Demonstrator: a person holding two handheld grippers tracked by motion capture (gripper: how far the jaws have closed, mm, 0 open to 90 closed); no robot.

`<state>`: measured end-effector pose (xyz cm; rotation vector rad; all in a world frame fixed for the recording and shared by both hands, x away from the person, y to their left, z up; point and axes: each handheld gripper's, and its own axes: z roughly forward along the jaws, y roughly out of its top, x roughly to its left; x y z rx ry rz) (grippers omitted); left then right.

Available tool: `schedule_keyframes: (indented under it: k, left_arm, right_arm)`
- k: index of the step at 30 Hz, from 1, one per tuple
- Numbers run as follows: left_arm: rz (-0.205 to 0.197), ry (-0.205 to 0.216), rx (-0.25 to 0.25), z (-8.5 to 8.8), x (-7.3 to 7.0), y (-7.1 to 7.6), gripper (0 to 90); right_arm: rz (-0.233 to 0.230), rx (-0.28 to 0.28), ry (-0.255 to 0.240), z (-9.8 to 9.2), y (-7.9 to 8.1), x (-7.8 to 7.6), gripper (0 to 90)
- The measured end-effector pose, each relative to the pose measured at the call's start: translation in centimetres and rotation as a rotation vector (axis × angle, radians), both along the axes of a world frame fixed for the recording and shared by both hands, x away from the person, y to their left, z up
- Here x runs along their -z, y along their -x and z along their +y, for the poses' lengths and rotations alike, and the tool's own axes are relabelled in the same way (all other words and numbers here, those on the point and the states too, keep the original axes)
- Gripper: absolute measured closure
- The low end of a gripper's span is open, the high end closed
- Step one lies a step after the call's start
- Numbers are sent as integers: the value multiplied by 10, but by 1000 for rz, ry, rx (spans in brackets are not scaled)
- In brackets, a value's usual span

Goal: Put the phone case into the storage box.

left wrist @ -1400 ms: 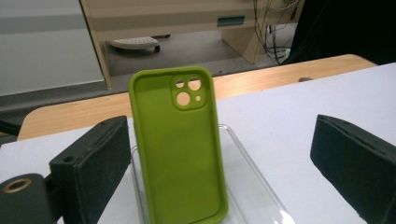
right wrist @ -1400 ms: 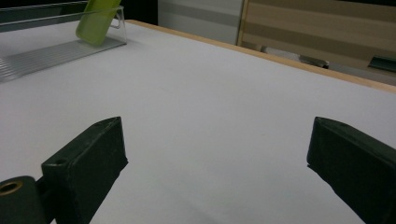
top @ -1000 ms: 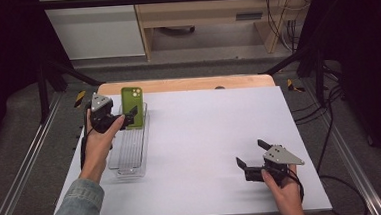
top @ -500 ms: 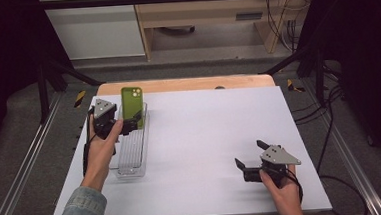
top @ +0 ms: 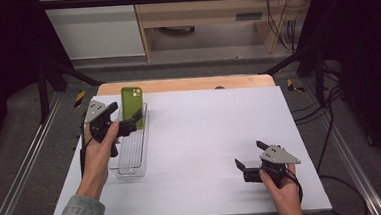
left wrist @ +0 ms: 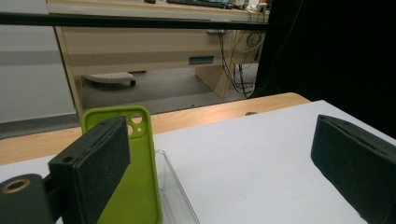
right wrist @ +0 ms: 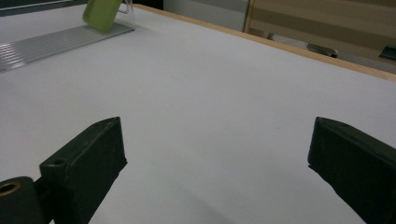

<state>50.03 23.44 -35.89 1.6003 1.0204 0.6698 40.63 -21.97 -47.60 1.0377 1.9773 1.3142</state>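
A green phone case (top: 131, 102) stands on end, leaning at the far end of a clear ribbed plastic tray (top: 129, 154) on the left of the white table. My left gripper (top: 126, 116) hovers open just in front of the case, not holding it. In the left gripper view the case (left wrist: 137, 182) rises behind the left jaw, with the tray's rim (left wrist: 180, 198) beside it and an empty gap in my left gripper (left wrist: 219, 172). My right gripper (top: 249, 155) is open low over the table's near right. Its own view shows my right gripper (right wrist: 215, 172) wide open over bare tabletop.
A wooden strip (top: 187, 84) borders the table's far edge, with a desk and cables on the floor beyond. The right gripper view shows the green case (right wrist: 100, 13) and the tray (right wrist: 51, 43) far off at the top left.
My left gripper has drawn back a little toward the person, still open. The case stays in place on the tray. My right gripper has barely shifted.
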Motion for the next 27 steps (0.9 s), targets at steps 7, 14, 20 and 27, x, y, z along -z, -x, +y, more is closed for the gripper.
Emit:
schedule_keyframes:
  k: [7,14,20,27]
  left_arm:
    - [-53,-1,13,6,-6,9,38]
    - [-77,0,11,15,-8,19,36]
    - [-91,31,5,24,-7,29,35]
    - [-103,15,-13,35,-8,39,35]
  right_arm:
    - [-9,15,2,-2,0,0,39]
    - [-15,29,-32,-8,-1,1,36]
    - [-8,34,-34,-8,-1,1,34]
    - [-16,27,-29,-8,0,1,34]
